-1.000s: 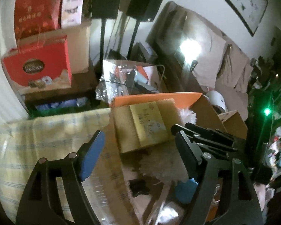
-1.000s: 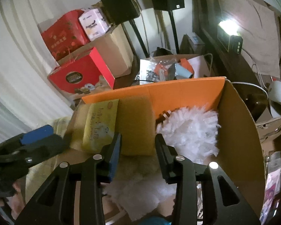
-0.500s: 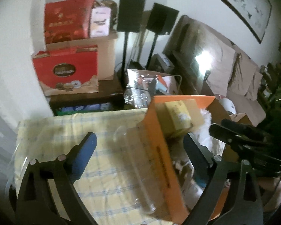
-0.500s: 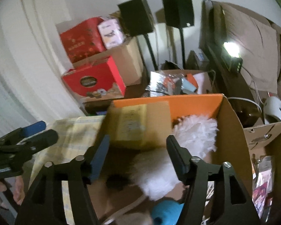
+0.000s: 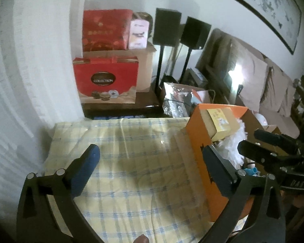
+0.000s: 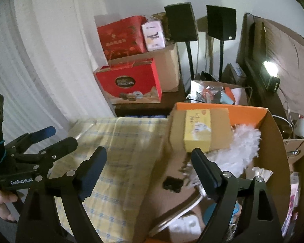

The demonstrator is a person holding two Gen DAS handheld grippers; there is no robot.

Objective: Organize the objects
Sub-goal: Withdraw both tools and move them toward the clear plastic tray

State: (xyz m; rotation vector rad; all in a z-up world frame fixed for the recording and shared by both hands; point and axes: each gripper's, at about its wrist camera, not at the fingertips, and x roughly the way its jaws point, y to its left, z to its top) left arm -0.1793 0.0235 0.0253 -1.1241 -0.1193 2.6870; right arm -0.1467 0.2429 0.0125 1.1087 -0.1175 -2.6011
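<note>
Left gripper (image 5: 150, 158): jaws spread wide, just been opening, nothing between them; checked tablecloth (image 5: 131, 162) lies below.
Right gripper (image 6: 150, 162): jaws apart, just been opening, nothing gripped; hovers over the orange box's (image 6: 218, 109) near-left edge.
Brown packet with yellow label (image 6: 200, 131): inside the orange box, ahead of the right gripper, leaning on the white fluffy duster (image 6: 243, 147).
Left wrist view only: framed picture (image 5: 265, 8) on the wall.
Right wrist view only: box floor, small black object (image 6: 172, 183), a hand (image 6: 2, 204) holding the left gripper.
</note>
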